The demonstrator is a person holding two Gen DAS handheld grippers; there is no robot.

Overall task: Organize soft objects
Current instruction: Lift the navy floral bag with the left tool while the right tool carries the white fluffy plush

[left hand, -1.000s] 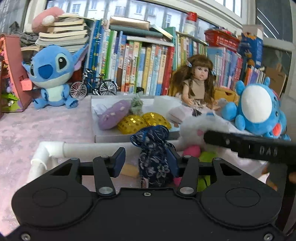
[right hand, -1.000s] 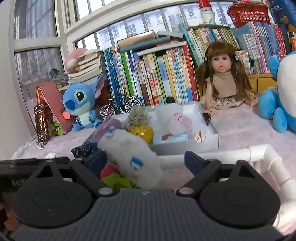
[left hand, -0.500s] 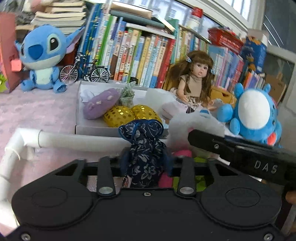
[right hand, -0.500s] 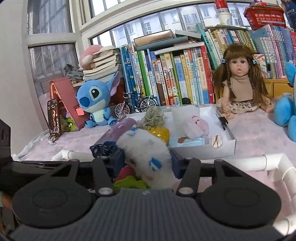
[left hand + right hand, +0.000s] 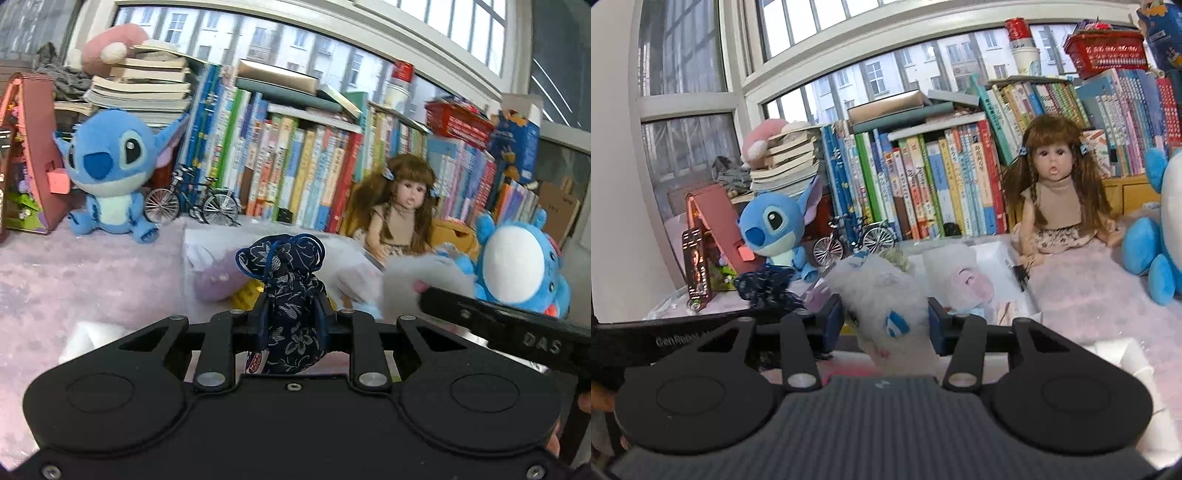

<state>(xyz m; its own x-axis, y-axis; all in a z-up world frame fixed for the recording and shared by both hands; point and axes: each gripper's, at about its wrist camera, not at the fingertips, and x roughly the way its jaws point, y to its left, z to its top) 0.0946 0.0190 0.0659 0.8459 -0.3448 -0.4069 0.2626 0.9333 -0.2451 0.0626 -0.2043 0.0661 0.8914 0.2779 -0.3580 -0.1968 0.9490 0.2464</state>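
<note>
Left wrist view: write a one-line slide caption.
Left gripper shut on a dark floral pouch, white tray and bookshelf behind.

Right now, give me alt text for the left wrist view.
The left claw is shut on a dark blue floral pouch, held above the pink table cover. Behind stand a blue plush, a doll and books.
</note>
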